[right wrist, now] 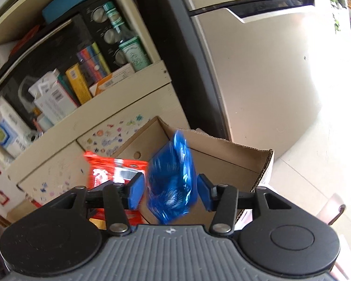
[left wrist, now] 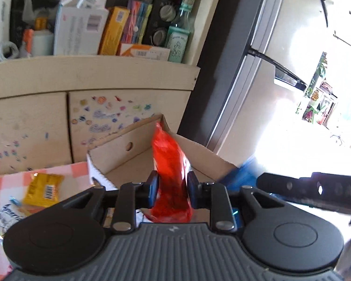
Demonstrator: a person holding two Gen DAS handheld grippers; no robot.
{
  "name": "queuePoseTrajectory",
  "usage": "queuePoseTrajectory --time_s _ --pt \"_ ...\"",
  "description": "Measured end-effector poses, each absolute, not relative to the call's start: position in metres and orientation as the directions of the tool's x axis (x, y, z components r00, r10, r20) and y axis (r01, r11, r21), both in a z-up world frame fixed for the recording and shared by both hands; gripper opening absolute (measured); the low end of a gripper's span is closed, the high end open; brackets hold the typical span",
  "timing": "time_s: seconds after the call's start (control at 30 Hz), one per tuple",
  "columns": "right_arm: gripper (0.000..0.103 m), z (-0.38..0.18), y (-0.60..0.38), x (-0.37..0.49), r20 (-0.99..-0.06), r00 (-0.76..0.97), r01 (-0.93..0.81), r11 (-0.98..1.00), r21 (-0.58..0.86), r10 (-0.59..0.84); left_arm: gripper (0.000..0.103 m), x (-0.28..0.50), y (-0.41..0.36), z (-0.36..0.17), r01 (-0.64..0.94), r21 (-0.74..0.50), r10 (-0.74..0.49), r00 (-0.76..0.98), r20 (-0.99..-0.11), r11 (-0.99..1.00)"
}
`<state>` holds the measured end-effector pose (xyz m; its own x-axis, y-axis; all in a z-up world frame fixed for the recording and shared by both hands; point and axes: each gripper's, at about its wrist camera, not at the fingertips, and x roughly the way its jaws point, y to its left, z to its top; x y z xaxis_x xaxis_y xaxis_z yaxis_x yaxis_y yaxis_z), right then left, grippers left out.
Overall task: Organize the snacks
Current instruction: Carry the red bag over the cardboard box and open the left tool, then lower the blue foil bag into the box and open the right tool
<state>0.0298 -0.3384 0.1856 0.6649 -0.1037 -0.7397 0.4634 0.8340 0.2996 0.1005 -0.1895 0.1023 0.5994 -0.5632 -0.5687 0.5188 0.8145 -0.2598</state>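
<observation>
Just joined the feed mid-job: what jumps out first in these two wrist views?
The red snack packet clamped in the left gripper, held above the open cardboard box. In the right wrist view, a blurred blue packet sits between the right gripper's parted pads, over the same box. A yellow packet lies on the checked cloth.

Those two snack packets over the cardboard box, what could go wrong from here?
The blue packet sits between the right gripper's parted pads, blurred, so it may tumble crookedly and catch the cardboard box's rim. The left gripper pinches the red packet only near its lower end, so the packet could slip or swing. Both hands crowd one box and might bump.
</observation>
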Motion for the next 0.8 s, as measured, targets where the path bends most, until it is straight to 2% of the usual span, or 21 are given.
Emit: queuePoseTrajectory --time_s 0.03,0.17,0.2,0.5,0.8 --pt "0.068 0.186 -0.339 0.03 -0.739 0.666 0.465 0.832 0.303 -0.103 0.03 0.101 -0.193 0.104 0.528 -0.242 -0.559 0.597 -0.576 0.814" --pt "0.076 0.187 -0.337 0.03 -0.735 0.675 0.435 0.84 0.324 -0.066 0.063 0.094 -0.186 0.112 0.551 -0.179 -0.542 0.615 -0.573 0.815" --pt "0.078 0.188 -0.336 0.03 -0.731 0.68 0.422 0.845 0.329 -0.055 0.068 0.093 -0.181 0.114 0.549 -0.167 -0.533 0.619 -0.577 0.819" --pt "0.087 0.182 -0.309 0.035 -0.752 0.659 0.318 0.898 0.305 0.022 0.083 0.084 -0.117 0.113 0.496 -0.132 -0.455 0.616 -0.643 0.858" --pt "0.09 0.165 -0.269 0.038 -0.803 0.581 0.199 0.932 0.301 0.135 0.088 0.087 -0.06 0.094 0.406 -0.146 -0.38 0.59 -0.712 0.902"
